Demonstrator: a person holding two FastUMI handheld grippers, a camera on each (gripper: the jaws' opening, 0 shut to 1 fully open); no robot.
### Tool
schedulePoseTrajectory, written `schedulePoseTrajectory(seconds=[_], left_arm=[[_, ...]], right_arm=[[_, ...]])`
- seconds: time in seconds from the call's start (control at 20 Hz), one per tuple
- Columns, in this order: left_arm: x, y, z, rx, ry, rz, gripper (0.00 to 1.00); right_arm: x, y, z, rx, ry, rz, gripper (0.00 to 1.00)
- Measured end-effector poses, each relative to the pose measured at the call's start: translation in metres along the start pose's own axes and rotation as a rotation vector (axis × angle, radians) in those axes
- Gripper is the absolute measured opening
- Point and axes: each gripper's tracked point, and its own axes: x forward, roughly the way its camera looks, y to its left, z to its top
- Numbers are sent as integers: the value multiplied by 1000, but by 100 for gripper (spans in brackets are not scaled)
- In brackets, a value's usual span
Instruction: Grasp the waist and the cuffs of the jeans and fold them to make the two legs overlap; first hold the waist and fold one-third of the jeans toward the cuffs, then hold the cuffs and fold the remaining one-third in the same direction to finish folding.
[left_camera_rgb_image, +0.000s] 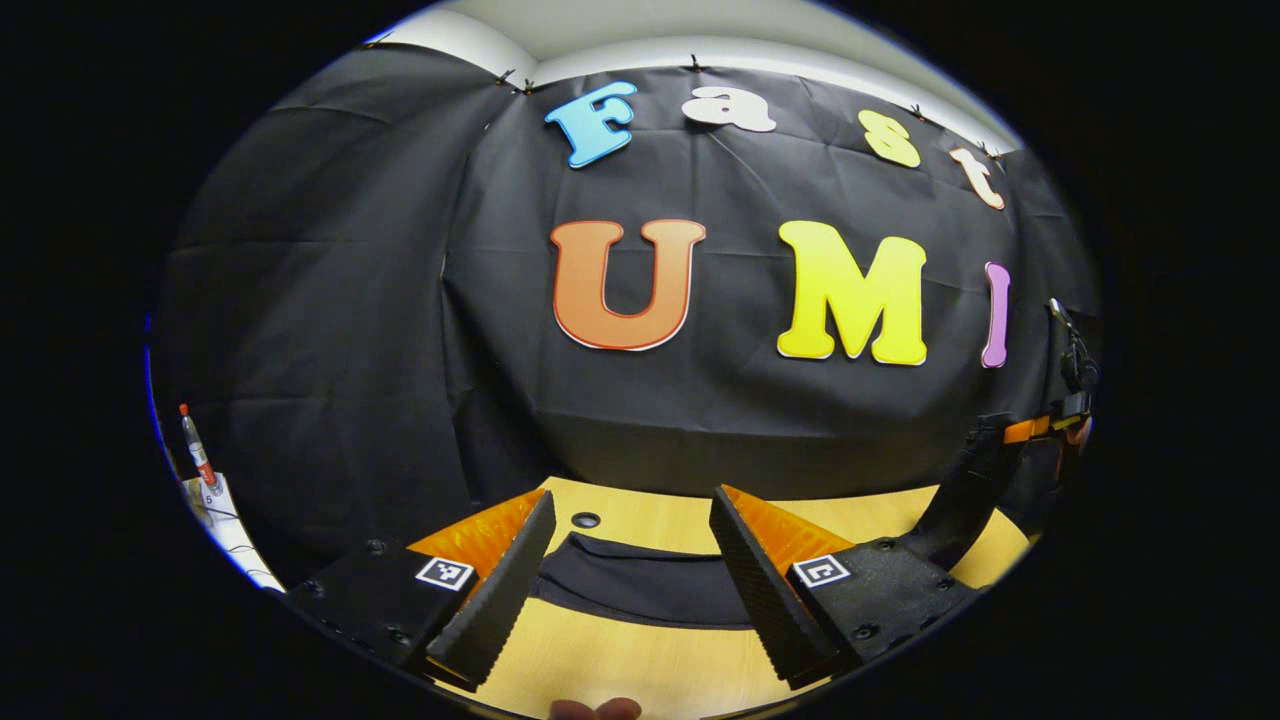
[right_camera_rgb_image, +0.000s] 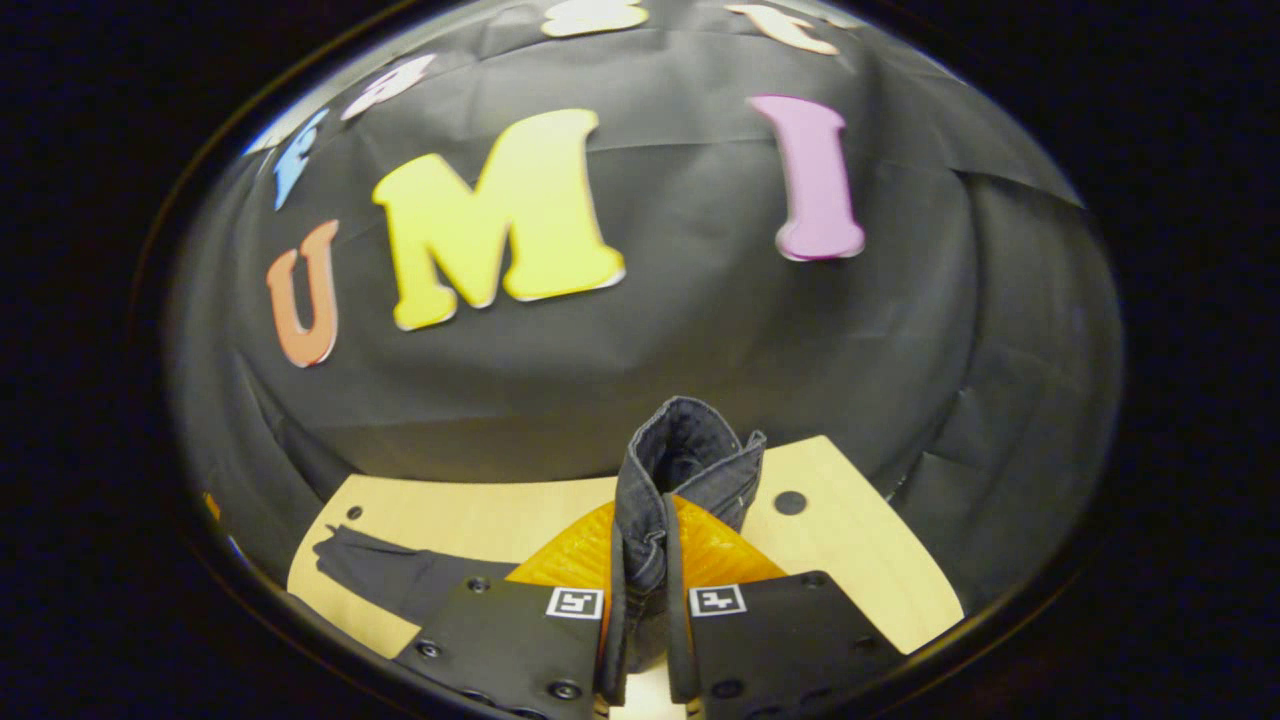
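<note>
Dark jeans (left_camera_rgb_image: 640, 585) lie flat on the light wooden table (left_camera_rgb_image: 620, 660), their edge between the fingers of my left gripper (left_camera_rgb_image: 633, 500), which is open and touches nothing. At the right edge of the left gripper view a dark strip rises from the table toward the other gripper (left_camera_rgb_image: 1040, 430). My right gripper (right_camera_rgb_image: 648, 510) is shut on a folded end of the jeans (right_camera_rgb_image: 690, 450), held upright above the table (right_camera_rgb_image: 860, 560). The rest of the jeans (right_camera_rgb_image: 400, 578) trails flat to the left. I cannot tell whether the held end is waist or cuff.
The table has a small round hole (left_camera_rgb_image: 586, 520) near its far edge, seen also as a hole (right_camera_rgb_image: 790, 502) in the right gripper view. A bottle (left_camera_rgb_image: 197, 450) stands at the far left. Fingertips of a hand (left_camera_rgb_image: 595, 708) show at the bottom edge.
</note>
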Motion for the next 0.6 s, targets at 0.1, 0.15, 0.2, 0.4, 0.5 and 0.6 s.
schedulePoseTrajectory(seconds=[0.1,0.15,0.2,0.4,0.5,0.6], left_arm=[[0,19,2,-25,-17,17,100],[-1,28,-1,-34,-16,31,99],[-2,36,-4,-41,-10,42,99],[-11,77,-19,-39,13,86,100],[-15,95,-24,-61,29,108,100],[-19,108,-30,-77,42,128,100]], right_arm=[[10,61,-12,-36,15,51,17],[14,87,-22,-53,23,69,13],[17,113,-32,-70,30,88,13],[38,194,-92,-156,87,132,13],[51,216,-123,-187,123,134,12],[63,229,-152,-222,149,113,17]])
